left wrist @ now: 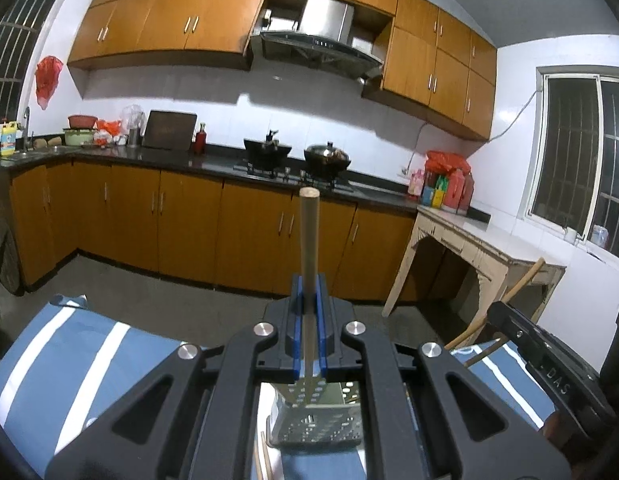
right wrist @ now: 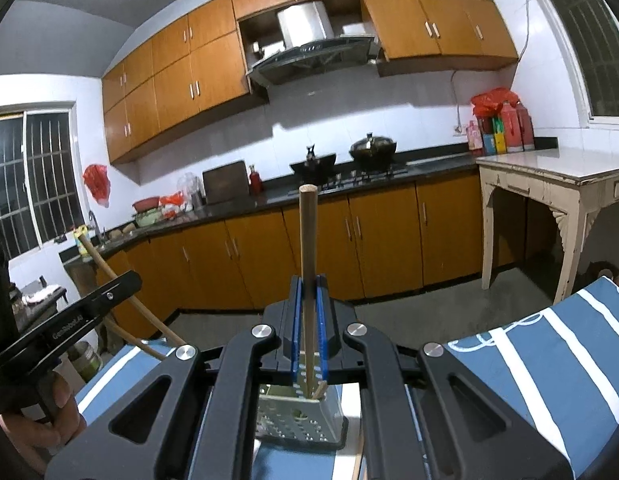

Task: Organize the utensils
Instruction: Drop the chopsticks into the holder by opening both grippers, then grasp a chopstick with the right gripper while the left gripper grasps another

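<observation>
Hand (right wrist: 37, 420) visible solely in right view

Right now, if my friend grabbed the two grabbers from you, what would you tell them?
Left gripper: shut on a wooden chopstick, held upright.
Right gripper: shut on another wooden chopstick, also upright.
Both hang over the perforated metal holder on the blue striped cloth.
Done: at least one stick already in the holder.
Left: lower both in, then collect loose chopsticks beside the holder.

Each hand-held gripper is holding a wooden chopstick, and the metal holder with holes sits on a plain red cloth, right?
Not quite. The cloth is blue with white stripes, as the right wrist view shows. Each hand-held gripper does hold a chopstick above the holder.
</observation>
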`<state>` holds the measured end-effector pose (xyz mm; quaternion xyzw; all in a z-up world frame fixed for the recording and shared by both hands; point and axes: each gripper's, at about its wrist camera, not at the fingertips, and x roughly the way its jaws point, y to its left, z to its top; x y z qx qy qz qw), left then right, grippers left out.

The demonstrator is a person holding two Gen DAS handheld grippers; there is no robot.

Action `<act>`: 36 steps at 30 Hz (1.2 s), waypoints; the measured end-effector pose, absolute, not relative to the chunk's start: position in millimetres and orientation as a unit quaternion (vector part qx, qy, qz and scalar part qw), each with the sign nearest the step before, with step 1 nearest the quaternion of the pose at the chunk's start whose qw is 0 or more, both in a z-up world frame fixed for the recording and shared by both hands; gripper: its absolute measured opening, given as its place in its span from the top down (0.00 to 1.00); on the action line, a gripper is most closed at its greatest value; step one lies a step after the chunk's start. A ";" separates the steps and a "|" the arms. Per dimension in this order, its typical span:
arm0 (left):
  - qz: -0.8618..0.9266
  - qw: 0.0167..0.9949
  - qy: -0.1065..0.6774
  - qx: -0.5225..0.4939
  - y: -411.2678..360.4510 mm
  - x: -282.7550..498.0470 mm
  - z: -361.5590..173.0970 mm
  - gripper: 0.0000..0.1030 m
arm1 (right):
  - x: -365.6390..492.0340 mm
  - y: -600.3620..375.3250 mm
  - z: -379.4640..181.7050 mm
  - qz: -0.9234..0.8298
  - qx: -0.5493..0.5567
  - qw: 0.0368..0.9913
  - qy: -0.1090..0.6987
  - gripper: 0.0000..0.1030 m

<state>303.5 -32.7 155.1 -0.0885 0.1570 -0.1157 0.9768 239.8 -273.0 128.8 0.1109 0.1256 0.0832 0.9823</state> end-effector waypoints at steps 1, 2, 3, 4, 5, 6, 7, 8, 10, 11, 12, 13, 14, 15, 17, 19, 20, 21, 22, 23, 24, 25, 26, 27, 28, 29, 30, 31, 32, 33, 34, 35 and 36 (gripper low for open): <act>-0.113 0.977 0.156 -0.086 -32.4 302.9 154.8 0.93 | 239.5 -272.9 127.9 0.084 0.112 0.982 0.128 0.92; -0.114 0.977 0.158 -0.086 -31.8 302.7 155.0 0.93 | 238.4 -273.0 127.7 0.087 0.112 0.981 0.131 0.91; -0.114 0.976 0.161 -0.087 -30.6 301.9 155.2 0.93 | 237.6 -271.5 127.7 0.087 0.112 0.981 0.133 0.91; -0.113 0.976 0.161 -0.089 -29.8 301.3 155.3 0.93 | 236.4 -271.8 128.1 0.086 0.112 0.981 0.134 0.91; -0.112 0.977 0.159 -0.090 -28.6 299.7 156.4 0.93 | 235.5 -272.5 128.9 0.087 0.112 0.981 0.134 0.91; -0.111 0.977 0.157 -0.092 -26.3 297.1 158.8 0.93 | 233.6 -273.1 130.5 0.087 0.113 0.981 0.134 0.91; -0.110 0.977 0.155 -0.093 -25.0 295.0 159.8 0.93 | 230.8 -273.9 132.6 0.086 0.115 0.981 0.133 0.91; -0.109 0.978 0.152 -0.094 -23.3 292.6 161.7 0.93 | 229.2 -274.3 133.9 0.086 0.115 0.981 0.131 0.86; -0.107 0.979 0.145 -0.098 -18.5 284.9 167.3 0.92 | 221.5 -276.2 139.4 0.084 0.118 0.982 0.124 0.75; -0.105 0.979 0.142 -0.099 -16.4 282.2 170.0 0.92 | 220.8 -277.7 140.9 0.083 0.120 0.982 0.121 0.70; -0.104 0.980 0.140 -0.100 -14.4 278.7 171.1 0.91 | 214.0 -279.1 144.7 0.082 0.122 0.982 0.115 0.70; -0.104 0.980 0.138 -0.102 -12.3 274.3 173.2 0.91 | 210.0 -279.8 146.8 0.082 0.122 0.983 0.112 0.70; -0.103 0.980 0.136 -0.103 -9.6 269.7 174.8 0.91 | 207.6 -280.7 147.9 0.081 0.123 0.983 0.111 0.70; -0.101 0.980 0.133 -0.104 -5.7 263.2 176.4 0.91 | 200.0 -282.4 150.2 0.079 0.123 0.983 0.109 0.70; -0.098 0.981 0.132 -0.104 1.3 252.2 177.8 0.91 | 192.3 -285.6 149.7 0.076 0.123 0.983 0.111 0.70; -0.092 0.981 0.136 -0.104 10.7 238.8 174.5 0.90 | 183.2 -291.5 145.7 0.067 0.121 0.983 0.120 0.70; -0.089 0.981 0.139 -0.104 15.0 233.1 171.7 0.90 | 179.1 -294.1 141.8 0.063 0.120 0.983 0.127 0.70; -0.085 0.981 0.143 -0.104 20.8 226.0 166.4 0.90 | 174.5 -297.6 135.4 0.057 0.120 0.982 0.137 0.70; -0.080 0.980 0.150 -0.103 25.9 220.0 159.5 0.88 | 170.9 -300.6 127.1 0.050 0.120 0.980 0.151 0.70; -0.074 0.979 0.159 -0.102 30.5 214.8 150.5 0.87 | 169.6 -302.1 120.5 0.045 0.119 0.979 0.161 0.70; -0.069 0.978 0.167 -0.100 33.6 211.5 143.0 0.86 | 168.1 -304.9 109.1 0.039 0.119 0.976 0.180 0.70; -0.064 0.977 0.178 -0.096 36.9 208.0 133.0 0.85 | 168.0 -307.4 96.3 0.033 0.121 0.972 0.201 0.70; -0.059 0.976 0.189 -0.092 39.4 205.5 122.7 0.85 | 169.1 -309.4 82.1 0.030 0.124 0.966 0.223 0.70; -0.054 0.973 0.209 -0.085 42.1 203.2 105.9 0.85 | 170.1 -309.9 71.7 0.027 0.125 0.962 0.240 0.70; -0.052 0.969 0.226 -0.083 44.5 202.6 92.5 0.85 | 172.6 -310.9 56.1 0.023 0.128 0.956 0.264 0.70; -0.052 0.967 0.237 -0.082 47.0 202.6 84.0 0.85 | 173.9 -311.4 46.5 0.021 0.130 0.951 0.280 0.71; -0.049 0.962 0.258 -0.080 49.0 202.3 68.1 0.85 | 177.3 -310.7 30.6 0.021 0.133 0.942 0.306 0.71; -0.048 0.957 0.274 -0.079 51.5 201.5 55.3 0.85 | 179.9 -309.4 17.0 0.023 0.135 0.935 0.328 0.71; -0.047 0.953 0.289 -0.078 52.5 200.8 44.3 0.85 | 181.0 -308.7 7.7 0.025 0.134 0.930 0.342 0.73; -0.048 0.947 0.308 -0.080 54.6 200.2 30.7 0.85 | 184.1 -306.2 -4.4 0.030 0.133 0.922 0.361 0.74; -0.049 0.942 0.321 -0.081 55.9 199.5 21.4 0.85 | 186.3 -302.9 -14.8 0.034 0.130 0.916 0.378 0.77; -0.051 0.937 0.336 -0.083 57.0 198.5 11.1 0.85 | 184.4 -299.0 -21.4 0.036 0.126 0.913 0.386 0.77; -0.052 0.934 0.343 -0.084 58.4 197.5 5.3 0.85 | 185.4 -294.6 -28.1 0.039 0.122 0.909 0.396 0.78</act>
